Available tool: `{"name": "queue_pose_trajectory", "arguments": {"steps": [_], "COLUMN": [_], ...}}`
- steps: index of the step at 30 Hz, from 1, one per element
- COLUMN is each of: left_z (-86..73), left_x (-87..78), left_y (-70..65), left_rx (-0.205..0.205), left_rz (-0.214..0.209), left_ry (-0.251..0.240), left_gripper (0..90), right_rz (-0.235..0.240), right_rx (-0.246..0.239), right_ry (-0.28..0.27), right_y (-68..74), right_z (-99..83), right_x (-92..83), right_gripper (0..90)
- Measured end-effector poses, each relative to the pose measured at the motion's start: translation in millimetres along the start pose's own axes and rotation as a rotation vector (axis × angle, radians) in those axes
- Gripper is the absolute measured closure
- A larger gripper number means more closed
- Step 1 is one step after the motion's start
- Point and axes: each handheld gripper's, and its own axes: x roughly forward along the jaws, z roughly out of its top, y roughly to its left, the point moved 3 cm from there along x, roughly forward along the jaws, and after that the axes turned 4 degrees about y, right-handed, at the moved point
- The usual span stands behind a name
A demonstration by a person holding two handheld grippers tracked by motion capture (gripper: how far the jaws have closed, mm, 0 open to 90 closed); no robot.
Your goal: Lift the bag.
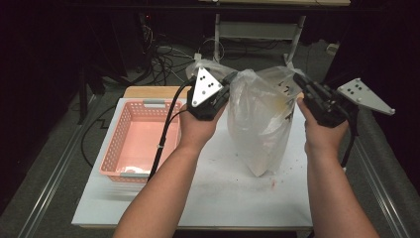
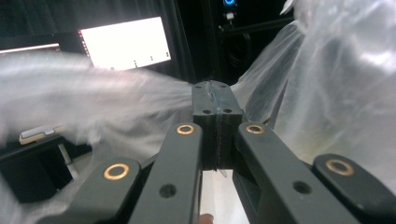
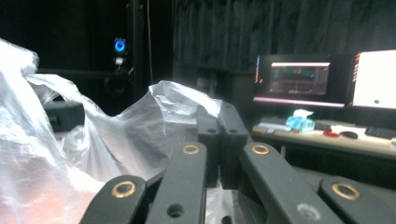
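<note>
Both hand-held grippers [image 1: 229,85] [image 1: 298,79] pinch plastic bag [image 1: 257,124] above table [image 1: 208,198].

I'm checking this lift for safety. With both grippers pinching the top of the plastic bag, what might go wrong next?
The left gripper and right gripper each pinch only thin film at the plastic bag rim, so it may tear or slip out. The contents sag low, so the bag could swing and spill onto the table, where crumbs already lie, or miss the pink basket.

Translucent white bag [image 1: 260,124], pink basket [image 1: 133,141]
</note>
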Motion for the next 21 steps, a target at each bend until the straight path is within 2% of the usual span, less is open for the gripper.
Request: {"name": "queue_pose_trajectory", "arguments": {"steps": [4, 7, 13, 21], "left_z": [0.1, -13.2, -41.1, -70.1], "left_x": [5.4, 11.2, 14.9, 6.6], "left_y": [1.6, 4.3, 9.8, 16.1], "left_rx": [0.005, -0.011, -0.045, -0.079], "left_rz": [0.0, 0.003, 0.01, 0.009], "left_ry": [0.012, 0.04, 0.098, 0.167], "left_gripper": [88.3, 88.2, 88.1, 85.1], "right_rz": [-0.016, -0.021, -0.008, -0.001], "right_rx": [-0.009, -0.004, -0.008, 0.007], "right_ry": [-0.019, 0.0, 0.101, 0.225], "right_y": [-6.0, -8.4, -6.4, -3.6], "right_z": [9.9, 1.1, -38.9, -84.1], "right_x": [-2.9, 0.4, 11.9, 25.0], "right_gripper": [90.0, 90.0, 90.0, 90.0]}}
